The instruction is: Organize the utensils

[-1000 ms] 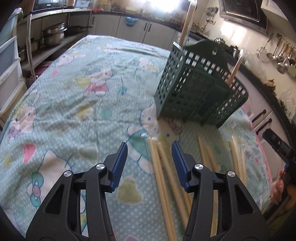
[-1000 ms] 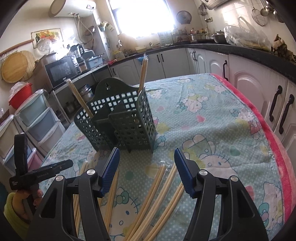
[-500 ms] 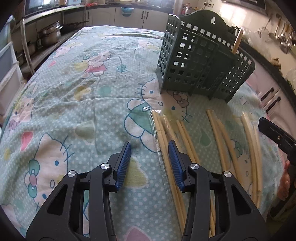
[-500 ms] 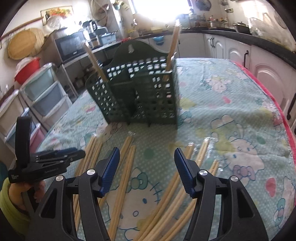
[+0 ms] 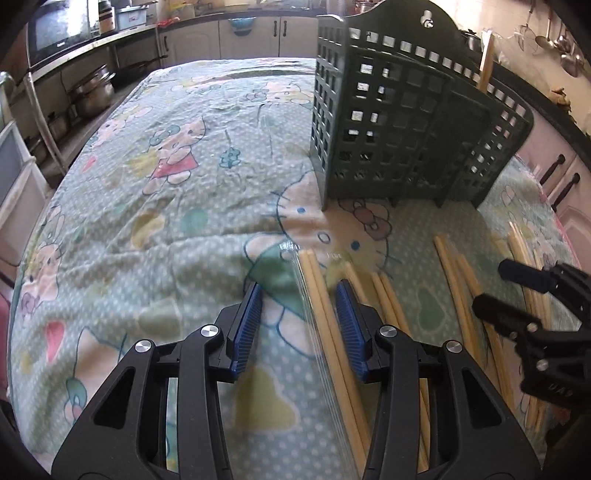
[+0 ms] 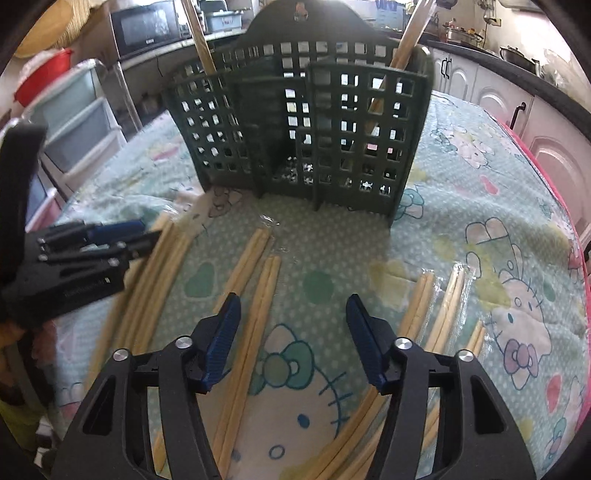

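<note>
A dark green slotted utensil caddy (image 5: pixel 399 129) (image 6: pixel 306 122) stands upright on the cartoon-print cloth. One chopstick (image 6: pixel 199 37) pokes from its left compartment and another (image 6: pixel 410 33) from its right. Several plastic-wrapped chopstick pairs lie flat in front of it. My left gripper (image 5: pixel 299 325) is open and low over the cloth, straddling one wrapped pair (image 5: pixel 321 306) that lies close to its right pad without being pressed. My right gripper (image 6: pixel 295 332) has its jaws closing around another pair (image 6: pixel 258 314), which its pads do not touch. Each gripper shows in the other's view (image 5: pixel 524 295) (image 6: pixel 92 236).
More chopstick pairs lie at the right (image 6: pixel 443 306) and far left (image 6: pixel 159 266) of the cloth. Plastic drawers (image 6: pixel 81 122) stand beyond the table's left edge and white cabinets (image 6: pixel 546 122) along the right. Pots sit on a shelf (image 5: pixel 88 96).
Both grippers have dropped closer to the cloth and tipped downward. The left jaws have narrowed around a wrapped pair. The right gripper has shifted left over a different pair, its jaws slightly narrower.
</note>
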The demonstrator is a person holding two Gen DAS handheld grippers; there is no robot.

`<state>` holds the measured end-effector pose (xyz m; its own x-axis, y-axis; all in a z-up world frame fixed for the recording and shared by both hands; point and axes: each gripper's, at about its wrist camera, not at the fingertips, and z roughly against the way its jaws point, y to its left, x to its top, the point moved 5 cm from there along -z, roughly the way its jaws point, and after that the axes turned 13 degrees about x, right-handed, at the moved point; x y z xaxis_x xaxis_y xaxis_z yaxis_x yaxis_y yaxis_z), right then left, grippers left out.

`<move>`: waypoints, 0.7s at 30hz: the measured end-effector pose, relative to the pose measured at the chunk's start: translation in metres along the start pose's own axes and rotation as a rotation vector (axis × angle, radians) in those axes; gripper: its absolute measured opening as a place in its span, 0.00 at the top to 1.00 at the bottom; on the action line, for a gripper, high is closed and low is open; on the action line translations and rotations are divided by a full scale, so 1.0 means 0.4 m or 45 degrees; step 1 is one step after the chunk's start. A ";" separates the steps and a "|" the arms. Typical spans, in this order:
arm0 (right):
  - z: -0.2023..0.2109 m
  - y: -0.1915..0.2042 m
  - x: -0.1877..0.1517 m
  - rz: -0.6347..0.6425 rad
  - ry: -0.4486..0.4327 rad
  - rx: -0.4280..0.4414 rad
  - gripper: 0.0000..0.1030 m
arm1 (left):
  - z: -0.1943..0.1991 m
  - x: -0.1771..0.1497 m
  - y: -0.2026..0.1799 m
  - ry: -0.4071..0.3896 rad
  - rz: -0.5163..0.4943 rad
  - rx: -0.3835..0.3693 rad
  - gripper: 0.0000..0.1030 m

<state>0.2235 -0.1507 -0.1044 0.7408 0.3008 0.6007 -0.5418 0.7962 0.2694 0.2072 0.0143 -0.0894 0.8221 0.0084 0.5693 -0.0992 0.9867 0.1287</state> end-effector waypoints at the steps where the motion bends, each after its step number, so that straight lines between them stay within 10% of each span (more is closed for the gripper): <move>1: -0.004 -0.002 0.004 0.006 0.005 -0.007 0.48 | -0.005 0.007 0.002 0.004 0.005 -0.003 0.66; 21: -0.039 -0.057 0.062 -0.100 0.026 0.071 0.85 | -0.057 0.066 0.041 0.025 0.104 -0.087 0.82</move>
<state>0.2605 -0.1532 -0.1074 0.7894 0.2494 0.5609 -0.5024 0.7875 0.3570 0.2402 0.0345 -0.0909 0.8237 0.0915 0.5596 -0.1281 0.9914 0.0265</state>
